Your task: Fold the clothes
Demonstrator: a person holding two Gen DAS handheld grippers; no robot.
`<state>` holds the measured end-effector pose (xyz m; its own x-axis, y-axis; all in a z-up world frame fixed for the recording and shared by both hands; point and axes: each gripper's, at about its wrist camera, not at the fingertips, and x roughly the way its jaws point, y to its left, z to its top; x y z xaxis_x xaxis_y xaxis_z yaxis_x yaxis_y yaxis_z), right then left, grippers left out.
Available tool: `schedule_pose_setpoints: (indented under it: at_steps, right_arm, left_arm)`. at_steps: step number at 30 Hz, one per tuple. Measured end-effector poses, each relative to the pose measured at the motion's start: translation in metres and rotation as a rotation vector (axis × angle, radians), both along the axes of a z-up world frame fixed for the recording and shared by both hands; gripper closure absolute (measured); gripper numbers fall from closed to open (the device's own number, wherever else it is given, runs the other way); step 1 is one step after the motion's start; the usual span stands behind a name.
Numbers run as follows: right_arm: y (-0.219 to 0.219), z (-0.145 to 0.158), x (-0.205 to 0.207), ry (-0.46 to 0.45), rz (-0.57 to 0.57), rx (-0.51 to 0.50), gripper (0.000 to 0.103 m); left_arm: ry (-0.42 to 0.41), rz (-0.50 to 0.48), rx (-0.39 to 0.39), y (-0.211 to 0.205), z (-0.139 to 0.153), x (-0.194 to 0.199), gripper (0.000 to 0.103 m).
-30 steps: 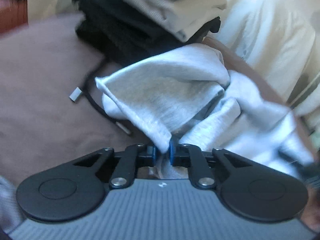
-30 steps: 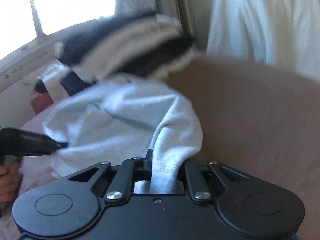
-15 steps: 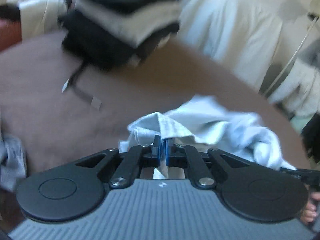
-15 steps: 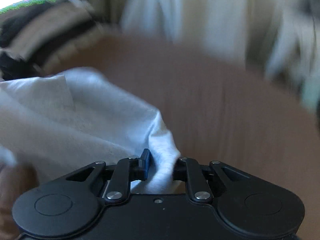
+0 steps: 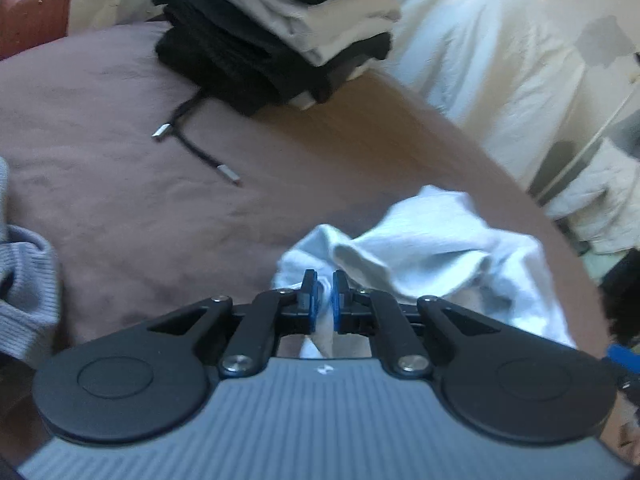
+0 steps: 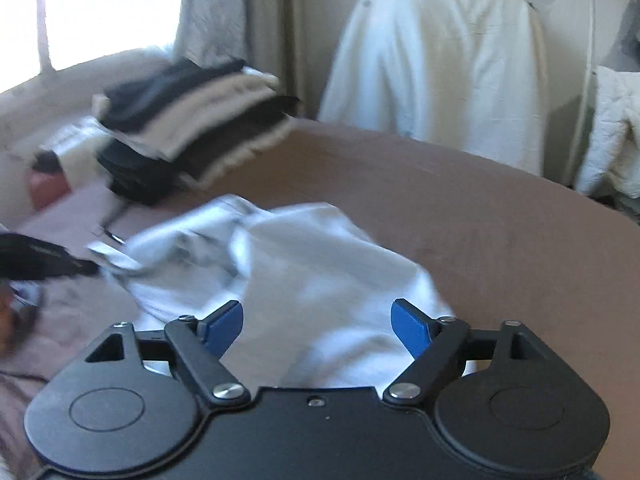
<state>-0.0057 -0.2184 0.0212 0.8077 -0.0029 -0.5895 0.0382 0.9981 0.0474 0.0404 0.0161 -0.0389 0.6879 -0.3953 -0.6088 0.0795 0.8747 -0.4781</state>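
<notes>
On the brown bed (image 5: 140, 208), our left tongs (image 5: 325, 300) pinch the pale grey garment (image 5: 432, 248) at its near edge. Our right tongs (image 6: 318, 322) gape wide above it. Bare bed lies between it and the folded stack (image 5: 288, 28).

Bright window (image 6: 100, 8), grey curtain (image 6: 224, 12), brown bedspread (image 5: 120, 184).
</notes>
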Motion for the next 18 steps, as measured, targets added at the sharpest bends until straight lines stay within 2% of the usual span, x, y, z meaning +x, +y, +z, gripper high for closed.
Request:
schedule_pose_setpoints:
  at_steps: [1,3,4,5,8,9,10,12,15,18]
  right_arm:
    - [0.007,-0.004,0.006,0.011,0.023,0.013,0.012]
    - [0.018,-0.015,0.018,0.042,0.066,0.028,0.011]
    - [0.023,-0.024,0.025,0.064,0.077,0.041,0.011]
    - [0.027,-0.034,0.033,0.091,0.081,0.056,0.011]
    - [0.030,-0.068,0.060,0.151,0.053,0.129,0.011]
    - [0.028,-0.076,0.066,0.159,0.029,0.117,0.020]
    - [0.027,-0.079,0.069,0.163,0.014,0.072,0.048]
    - [0.024,-0.079,0.073,0.170,-0.004,-0.045,0.084]
    - [0.011,-0.063,0.067,0.094,-0.059,-0.179,0.097]
    - [-0.013,-0.042,0.058,-0.005,-0.147,-0.318,0.097]
  left_arm:
    - [-0.020,-0.009,0.000,-0.002,0.002,0.001,0.093]
    - [-0.074,-0.012,0.011,-0.005,0.005,-0.001,0.073]
    - [-0.100,-0.005,0.018,-0.006,0.007,-0.003,0.046]
    - [-0.123,0.005,0.032,-0.008,0.008,-0.005,0.034]
    - [-0.181,-0.017,0.107,-0.018,0.010,-0.006,0.033]
    - [-0.190,-0.033,0.133,-0.022,0.009,-0.006,0.033]
    - [-0.195,-0.046,0.157,-0.025,0.009,-0.006,0.033]
    - [-0.188,-0.059,0.191,-0.030,0.003,-0.007,0.033]
    - [-0.195,-0.065,0.232,-0.036,0.004,-0.013,0.033]
    - [-0.216,-0.074,0.168,-0.043,0.013,-0.018,0.033]
